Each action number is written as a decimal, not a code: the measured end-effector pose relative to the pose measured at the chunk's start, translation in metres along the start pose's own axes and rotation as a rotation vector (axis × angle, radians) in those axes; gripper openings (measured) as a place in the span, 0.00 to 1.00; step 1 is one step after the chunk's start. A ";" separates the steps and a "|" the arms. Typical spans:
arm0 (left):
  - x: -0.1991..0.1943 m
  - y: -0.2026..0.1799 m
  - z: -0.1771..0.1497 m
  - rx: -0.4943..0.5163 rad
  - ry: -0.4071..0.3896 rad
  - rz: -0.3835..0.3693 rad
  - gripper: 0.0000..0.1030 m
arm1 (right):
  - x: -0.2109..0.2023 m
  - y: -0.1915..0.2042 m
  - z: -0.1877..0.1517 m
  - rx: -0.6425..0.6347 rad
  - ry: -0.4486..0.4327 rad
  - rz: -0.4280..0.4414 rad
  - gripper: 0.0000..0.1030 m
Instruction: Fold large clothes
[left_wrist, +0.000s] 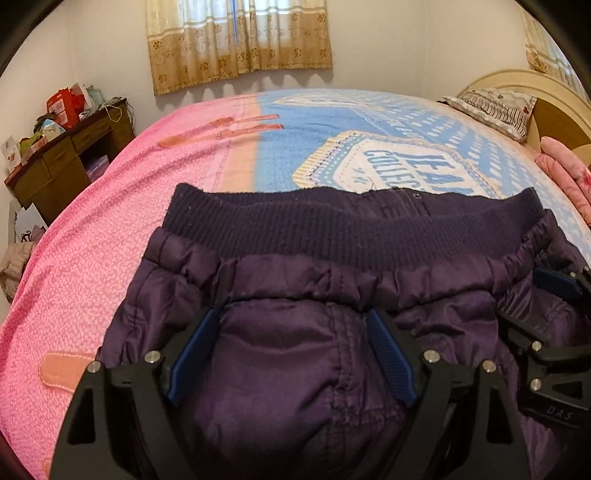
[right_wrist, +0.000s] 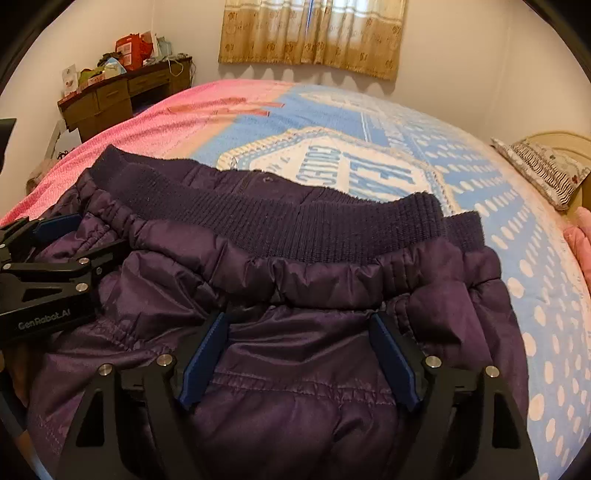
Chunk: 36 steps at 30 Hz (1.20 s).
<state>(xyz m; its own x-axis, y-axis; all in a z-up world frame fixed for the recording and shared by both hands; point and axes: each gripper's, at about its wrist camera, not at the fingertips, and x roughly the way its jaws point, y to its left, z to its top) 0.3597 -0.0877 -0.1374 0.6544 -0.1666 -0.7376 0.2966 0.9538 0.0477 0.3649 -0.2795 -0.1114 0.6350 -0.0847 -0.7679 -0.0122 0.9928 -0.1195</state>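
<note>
The purple padded jacket (left_wrist: 295, 350) is spread on the bed (left_wrist: 110, 240), its ribbed hem (left_wrist: 351, 225) lying crosswise on the far side of both grippers. The left gripper (left_wrist: 293, 354) is held wide open over the jacket's left half, nothing pinched between its blue pads; the right gripper (right_wrist: 301, 360) is likewise open over the right half. Both are pointed at the hem, side by side, neither clearly nearer. The next fold is judged to run along the hem's long axis.
</note>
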 end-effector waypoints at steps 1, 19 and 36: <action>0.000 0.000 0.000 0.002 0.001 0.002 0.84 | 0.002 0.000 0.000 -0.002 0.011 0.001 0.78; -0.001 0.004 -0.003 -0.001 0.000 0.005 0.85 | 0.010 0.008 0.001 -0.036 0.034 -0.027 0.80; -0.016 0.019 -0.003 -0.049 0.012 -0.070 0.87 | -0.008 -0.026 0.000 0.090 -0.003 0.197 0.82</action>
<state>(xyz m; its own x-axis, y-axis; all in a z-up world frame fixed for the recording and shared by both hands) 0.3531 -0.0659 -0.1269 0.6249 -0.2306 -0.7458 0.3069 0.9510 -0.0369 0.3603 -0.3041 -0.1016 0.6292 0.1123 -0.7690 -0.0679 0.9937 0.0896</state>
